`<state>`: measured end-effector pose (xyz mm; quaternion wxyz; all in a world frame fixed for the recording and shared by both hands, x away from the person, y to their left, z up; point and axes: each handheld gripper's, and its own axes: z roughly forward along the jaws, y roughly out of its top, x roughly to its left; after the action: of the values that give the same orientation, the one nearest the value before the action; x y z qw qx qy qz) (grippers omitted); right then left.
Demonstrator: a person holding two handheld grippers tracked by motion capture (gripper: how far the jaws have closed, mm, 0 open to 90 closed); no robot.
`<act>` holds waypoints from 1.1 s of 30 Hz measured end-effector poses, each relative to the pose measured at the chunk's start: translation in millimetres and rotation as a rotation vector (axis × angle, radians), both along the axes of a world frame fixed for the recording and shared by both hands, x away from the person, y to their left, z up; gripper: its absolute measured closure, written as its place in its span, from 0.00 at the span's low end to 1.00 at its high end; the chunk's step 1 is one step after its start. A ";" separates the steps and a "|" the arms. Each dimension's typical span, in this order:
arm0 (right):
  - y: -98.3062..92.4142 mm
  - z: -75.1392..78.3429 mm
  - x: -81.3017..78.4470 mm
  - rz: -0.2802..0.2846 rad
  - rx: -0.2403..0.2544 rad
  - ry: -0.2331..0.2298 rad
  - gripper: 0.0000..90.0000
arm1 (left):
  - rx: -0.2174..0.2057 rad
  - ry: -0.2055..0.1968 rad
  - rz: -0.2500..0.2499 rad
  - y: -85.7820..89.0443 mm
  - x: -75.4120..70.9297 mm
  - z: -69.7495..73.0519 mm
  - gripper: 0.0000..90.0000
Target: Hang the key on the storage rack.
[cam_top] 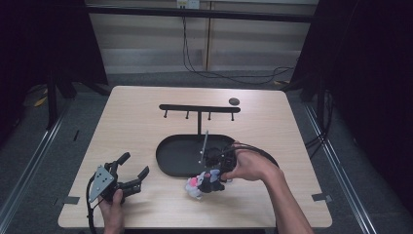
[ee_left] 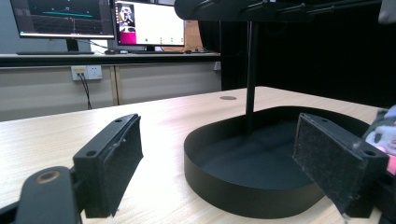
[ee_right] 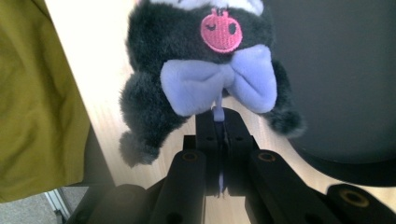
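A small dark plush toy (ee_right: 205, 60) with a lilac bow and a pink embroidered patch hangs in front of my right gripper (ee_right: 219, 122), whose jaws are shut on the toy's thin lilac loop. In the high view the plush toy (cam_top: 202, 183) lies just in front of the black oval tray (cam_top: 170, 158), with the right gripper (cam_top: 214, 179) at it. My left gripper (cam_top: 134, 170) rests on the table at the front left, jaws wide open with nothing between them. Its pads (ee_left: 112, 163) frame the tray (ee_left: 224, 186) and the toy's edge (ee_left: 383, 133).
A black T-shaped rack (cam_top: 198, 108) with several pegs rises from the tray's back. A small dark disc (cam_top: 234, 101) lies on the table's far side. An olive cloth (ee_right: 37, 93) fills the left of the right gripper view. Monitors (ee_left: 93, 21) stand beyond the table.
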<state>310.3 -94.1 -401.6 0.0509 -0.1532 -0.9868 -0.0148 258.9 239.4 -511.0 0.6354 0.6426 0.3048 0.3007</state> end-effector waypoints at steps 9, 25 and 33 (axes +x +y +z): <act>11.2 24.1 3.6 0.028 0.022 -0.005 0.98 | -0.004 0.002 0.000 -0.3 -0.1 -0.1 0.17; 33.4 58.1 13.7 0.104 0.024 -0.012 0.98 | -0.003 0.003 0.000 -0.3 0.0 0.0 0.17; 36.0 72.8 28.1 0.098 0.069 -0.027 0.98 | -0.003 0.002 0.000 -0.2 0.0 0.0 0.17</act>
<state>338.4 -58.0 -328.8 0.0436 -0.1026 -0.9926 -0.0482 258.9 239.1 -511.1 0.6361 0.6419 0.3058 0.2997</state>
